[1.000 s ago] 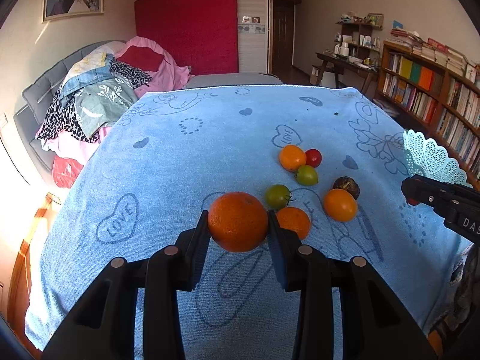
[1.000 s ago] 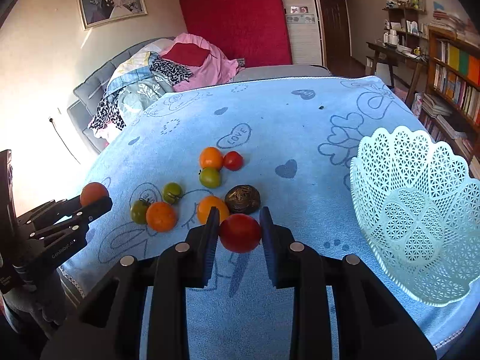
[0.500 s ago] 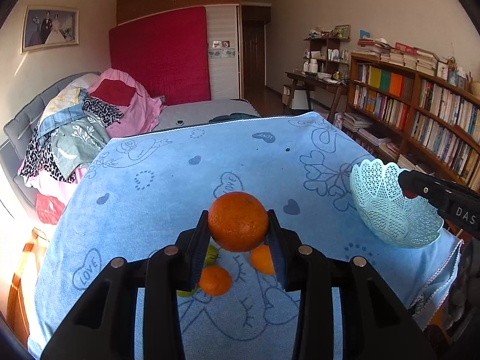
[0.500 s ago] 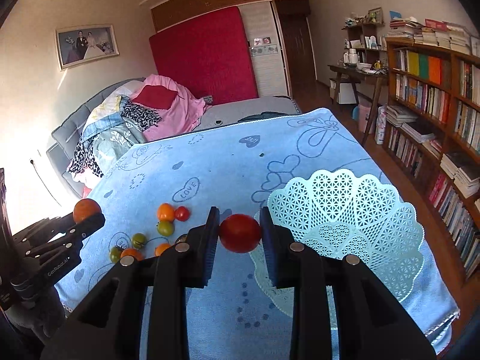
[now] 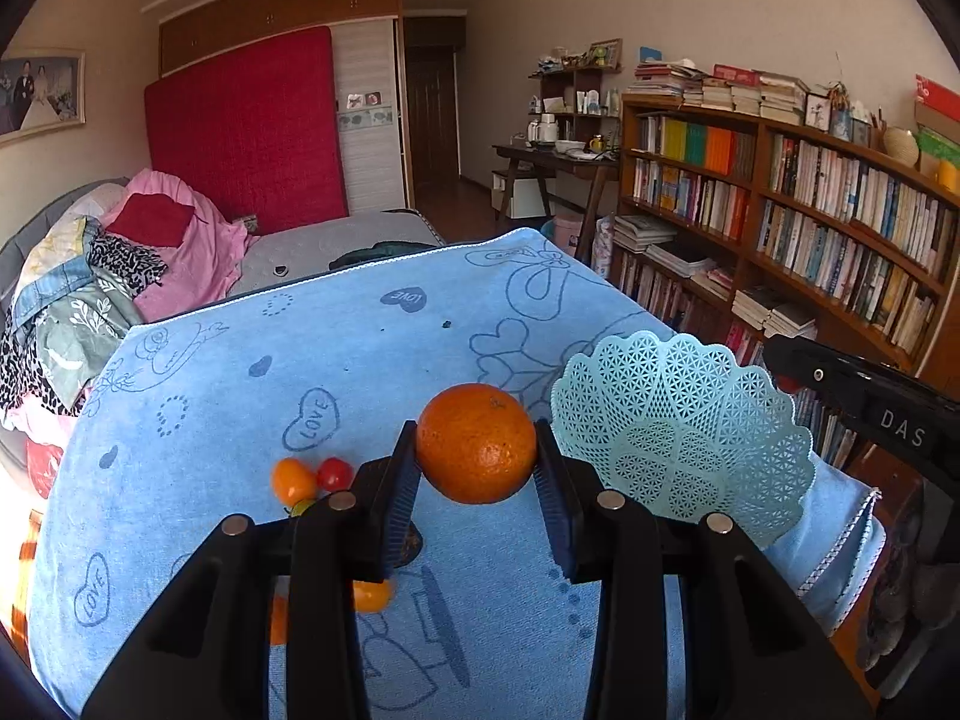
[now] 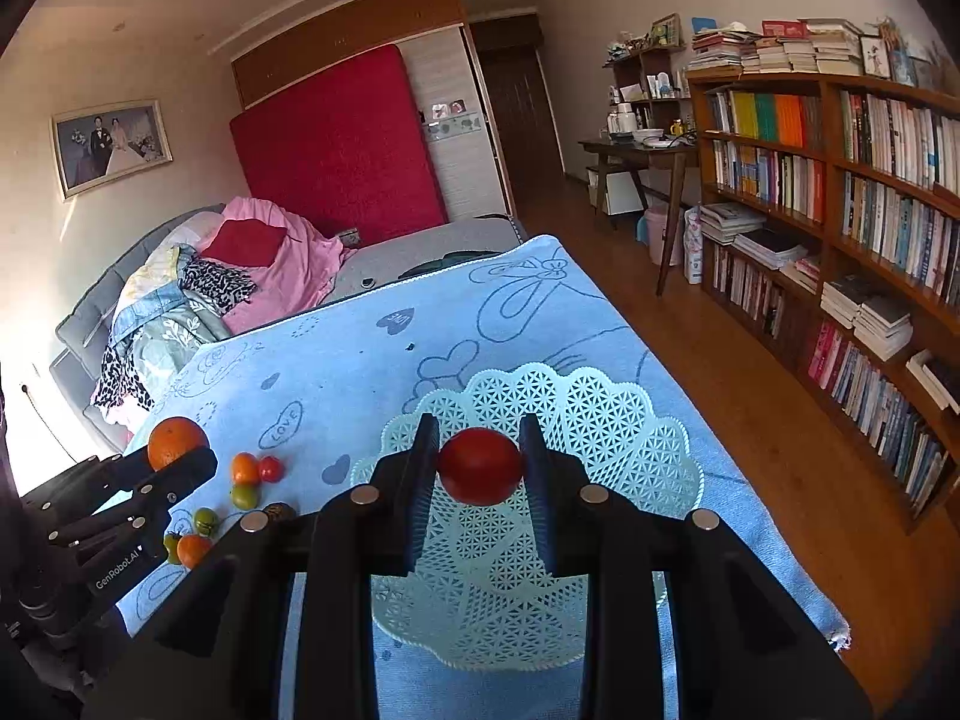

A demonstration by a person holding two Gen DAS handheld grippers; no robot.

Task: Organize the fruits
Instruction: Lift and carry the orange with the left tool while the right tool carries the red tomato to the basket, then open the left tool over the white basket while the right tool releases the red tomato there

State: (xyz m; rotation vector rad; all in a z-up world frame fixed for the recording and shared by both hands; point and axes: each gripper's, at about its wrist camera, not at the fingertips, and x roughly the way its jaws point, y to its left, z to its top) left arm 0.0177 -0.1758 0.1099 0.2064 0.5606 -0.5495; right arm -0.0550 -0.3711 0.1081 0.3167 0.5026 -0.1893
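Observation:
My left gripper is shut on a large orange, held in the air left of the pale green lattice basket. In the right wrist view that same gripper shows at the left edge with the orange. My right gripper is shut on a red tomato, hanging over the basket. Several small fruits lie on the blue towel: an orange one, a red one, green ones and a dark one.
The towel-covered table ends at a drop on the right, with wooden floor and long bookshelves beyond. A bed piled with clothes lies behind the table's far left edge. A desk stands at the back.
Both grippers have swung right and risen with their fruit. The basket has come under the right gripper, and the loose fruits have slid to the lower left of both views.

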